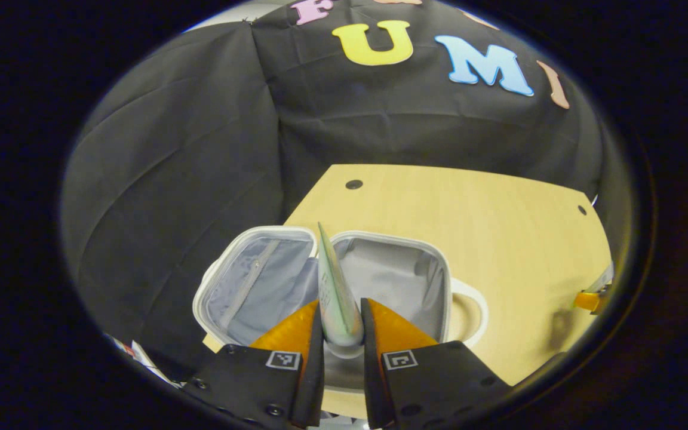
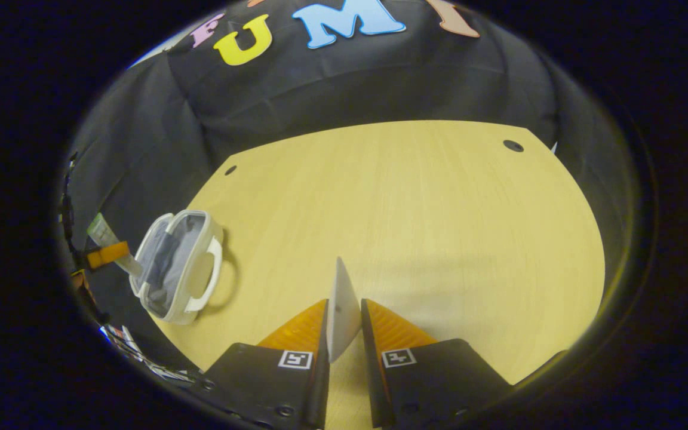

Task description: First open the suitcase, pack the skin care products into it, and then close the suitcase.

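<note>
A small white suitcase (image 1: 439,263) lies open on the wooden table (image 1: 487,227), showing two halves with grey lining and a white handle (image 1: 474,310) on its right. In the left gripper view my left gripper (image 1: 341,306) is shut on a pale green and white tube (image 1: 333,275), held upright above the seam between the two halves. In the right gripper view my right gripper (image 2: 344,304) is shut on a flat white tube (image 2: 341,298) above bare table. That view also has the open suitcase (image 2: 209,230) at far left, with the left gripper (image 2: 107,254) and its tube (image 2: 100,229) beside it.
The suitcase sits at the table's near left corner, close to the edge. Wide bare tabletop (image 2: 415,209) stretches to its right and back. Small dark holes (image 1: 353,184) mark the table's far corners. The right gripper (image 1: 590,298) shows at the far right edge of the left gripper view.
</note>
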`<state>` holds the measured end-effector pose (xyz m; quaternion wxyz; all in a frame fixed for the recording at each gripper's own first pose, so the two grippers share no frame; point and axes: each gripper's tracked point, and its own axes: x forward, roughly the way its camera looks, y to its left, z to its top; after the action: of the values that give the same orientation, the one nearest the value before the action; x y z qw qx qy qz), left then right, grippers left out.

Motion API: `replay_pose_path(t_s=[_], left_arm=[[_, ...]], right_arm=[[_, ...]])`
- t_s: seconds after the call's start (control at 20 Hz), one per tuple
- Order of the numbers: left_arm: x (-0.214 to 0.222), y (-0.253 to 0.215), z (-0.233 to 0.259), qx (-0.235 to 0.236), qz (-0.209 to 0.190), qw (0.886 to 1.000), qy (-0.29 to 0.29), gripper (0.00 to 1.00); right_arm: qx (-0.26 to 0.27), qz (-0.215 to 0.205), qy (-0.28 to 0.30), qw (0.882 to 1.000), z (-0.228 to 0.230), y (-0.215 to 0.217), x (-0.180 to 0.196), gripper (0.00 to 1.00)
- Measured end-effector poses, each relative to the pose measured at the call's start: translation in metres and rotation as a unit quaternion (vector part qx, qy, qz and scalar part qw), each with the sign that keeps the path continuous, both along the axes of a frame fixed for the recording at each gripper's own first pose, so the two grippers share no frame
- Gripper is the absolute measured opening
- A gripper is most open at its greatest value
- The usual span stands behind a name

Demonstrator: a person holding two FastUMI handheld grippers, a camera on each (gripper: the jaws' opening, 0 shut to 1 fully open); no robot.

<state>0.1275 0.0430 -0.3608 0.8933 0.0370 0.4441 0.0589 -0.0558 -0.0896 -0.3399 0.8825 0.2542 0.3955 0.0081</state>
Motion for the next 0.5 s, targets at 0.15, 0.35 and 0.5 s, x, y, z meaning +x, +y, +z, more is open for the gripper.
replay_pose_path(t_s=[0.15,0.35,0.5], left_arm=[[0.001,0.022,-0.019,0.042,-0.003,0.999,0.024,0.47],[0.012,0.03,-0.004,0.048,0.003,0.999,-0.012,0.87],[0.004,0.048,0.012,0.031,0.023,0.998,-0.044,0.88]], right_arm=[[0.001,0.02,-0.018,1.0,0.019,0.015,-0.004,0.27],[0.01,0.042,-0.038,0.998,0.047,0.038,-0.003,0.27],[0.023,0.071,-0.055,0.996,0.074,0.066,0.007,0.24]])
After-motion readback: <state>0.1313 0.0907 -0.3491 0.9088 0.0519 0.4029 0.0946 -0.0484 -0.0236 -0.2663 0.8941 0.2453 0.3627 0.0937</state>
